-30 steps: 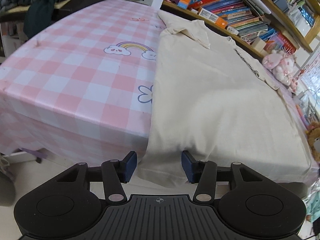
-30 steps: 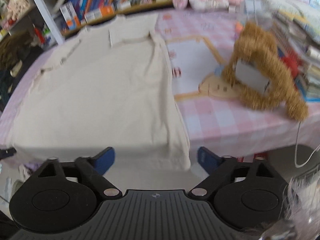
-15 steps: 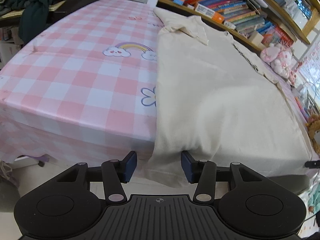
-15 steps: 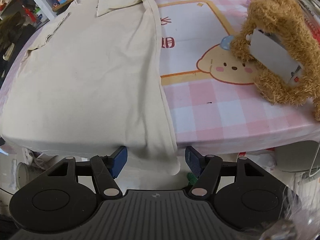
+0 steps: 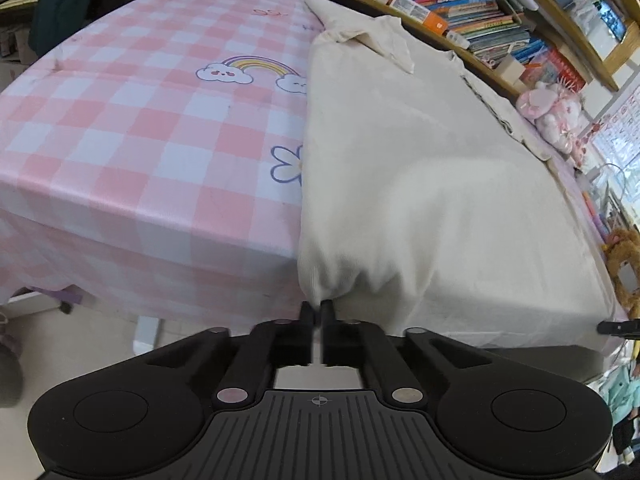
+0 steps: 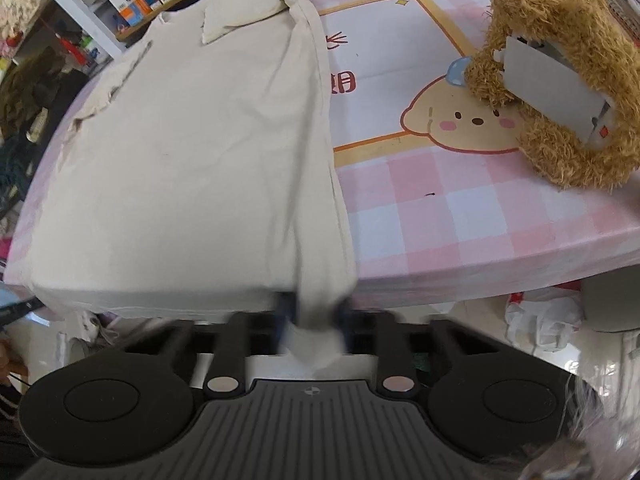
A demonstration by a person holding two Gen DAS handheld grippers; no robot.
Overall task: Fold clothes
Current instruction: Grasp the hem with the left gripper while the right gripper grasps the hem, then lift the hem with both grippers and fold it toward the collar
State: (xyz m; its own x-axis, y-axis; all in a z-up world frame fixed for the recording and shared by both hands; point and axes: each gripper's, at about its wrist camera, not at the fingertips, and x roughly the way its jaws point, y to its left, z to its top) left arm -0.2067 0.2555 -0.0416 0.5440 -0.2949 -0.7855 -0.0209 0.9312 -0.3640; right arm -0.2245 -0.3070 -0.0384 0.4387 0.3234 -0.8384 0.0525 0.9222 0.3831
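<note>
Shirt (image 5: 420, 184), cream and soft-knit, lies spread flat on the worktop (image 5: 120, 128), collar end toward the bookshelf (image 5: 500, 20) and hem hanging over the near edge. The left tongs (image 5: 316, 312) have just snapped closed and are clenched on the hem's left corner, the cloth bunching into small pleats above the black fingers. In the right wrist view the shirt (image 6: 192, 168) runs long and rectangular, a short sleeve folded over near the top. The right tongs (image 6: 314, 320) have just closed too, pinching the hem's right corner; a wad of pale fabric sits squeezed between the blurred blue pads. The worktop (image 6: 460, 216) wears a glossy pink-and-white check cloth printed with a rainbow (image 5: 256, 68), a flower and a cartoon bear face (image 6: 460, 120). A shaggy brown plush bear (image 6: 568, 80) sits well to the right of the shirt, holding a flat grey card. A pink plush toy (image 5: 556, 116) rests by the books.
</note>
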